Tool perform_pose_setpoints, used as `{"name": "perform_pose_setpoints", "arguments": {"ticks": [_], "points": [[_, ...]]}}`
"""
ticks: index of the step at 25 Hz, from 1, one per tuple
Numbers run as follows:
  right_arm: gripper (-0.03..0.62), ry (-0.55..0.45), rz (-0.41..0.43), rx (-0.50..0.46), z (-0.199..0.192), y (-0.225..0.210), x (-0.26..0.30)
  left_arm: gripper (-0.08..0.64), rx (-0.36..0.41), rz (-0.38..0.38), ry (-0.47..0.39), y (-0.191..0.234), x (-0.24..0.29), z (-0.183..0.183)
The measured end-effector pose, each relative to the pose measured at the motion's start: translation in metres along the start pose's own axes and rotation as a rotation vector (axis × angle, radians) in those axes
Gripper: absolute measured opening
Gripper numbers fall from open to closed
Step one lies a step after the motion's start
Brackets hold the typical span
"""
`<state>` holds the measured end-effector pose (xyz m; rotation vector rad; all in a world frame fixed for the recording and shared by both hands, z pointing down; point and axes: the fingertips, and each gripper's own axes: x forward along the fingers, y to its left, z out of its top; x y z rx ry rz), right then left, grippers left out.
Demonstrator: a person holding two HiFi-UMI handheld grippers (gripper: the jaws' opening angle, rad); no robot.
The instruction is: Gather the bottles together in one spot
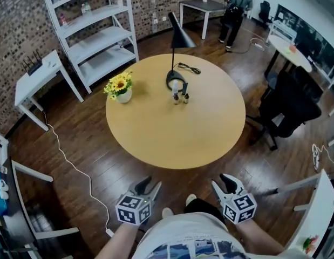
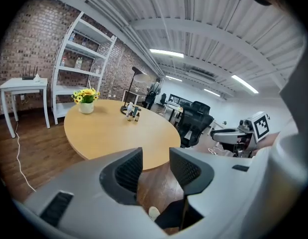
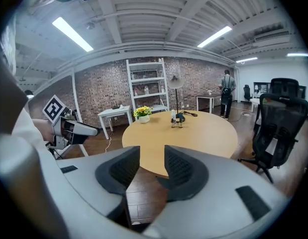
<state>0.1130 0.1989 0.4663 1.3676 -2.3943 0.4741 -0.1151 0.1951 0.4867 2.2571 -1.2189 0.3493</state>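
Three small bottles, one taller and white, two short and dark brown, stand upright in a tight cluster. They are well ahead of both sets of fingers, on the far half of the round light-wood surface, just beside the base of the black desk lamp. My read: the lamp base is the gathering spot.

No stray bottle shows anywhere else on the surface, so the gathering looks done or close to it. There are small items on the white shelf unit far beyond the fingers, too small to identify.

Left gripper: fingers apart, with only wooden floor showing through the gap. Nothing is held.
Right gripper: the same, fingers apart and empty.

Both are low and close to the body, short of the near rim of the surface, pointing toward the bottles. That looks like a parked pose, since nothing is within reach.

A white pot of yellow sunflowers sits ahead and left of the left fingers, well apart from the cluster and not in the way.

If another bottle turns up, the risk is tipping the cluster on set-down, because the bottles stand very close together.
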Motion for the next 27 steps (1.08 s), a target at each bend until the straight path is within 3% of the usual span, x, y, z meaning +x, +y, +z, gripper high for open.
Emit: {"name": "perform_pose_setpoints", "arguments": {"ticks": [5,9,15,27], "points": [[0.161,0.009,0.027,0.039,-0.001,0.000,-0.004,0.155,-0.012,0.025,-0.016,-0.008,-0.006,0.004],[0.161,0.002,0.041,-0.011,0.009,-0.006,-0.010,0.155,-0.011,0.023,-0.010,-0.026,-0.001,0.008],[0.161,0.025,0.091,-0.010,0.004,-0.019,-0.012,0.155,-0.028,0.039,0.016,-0.042,0.008,0.006],[0.161,0.087,0.126,-0.017,-0.007,-0.069,-0.012,0.155,-0.038,0.073,0.034,-0.076,0.039,0.011]]}}
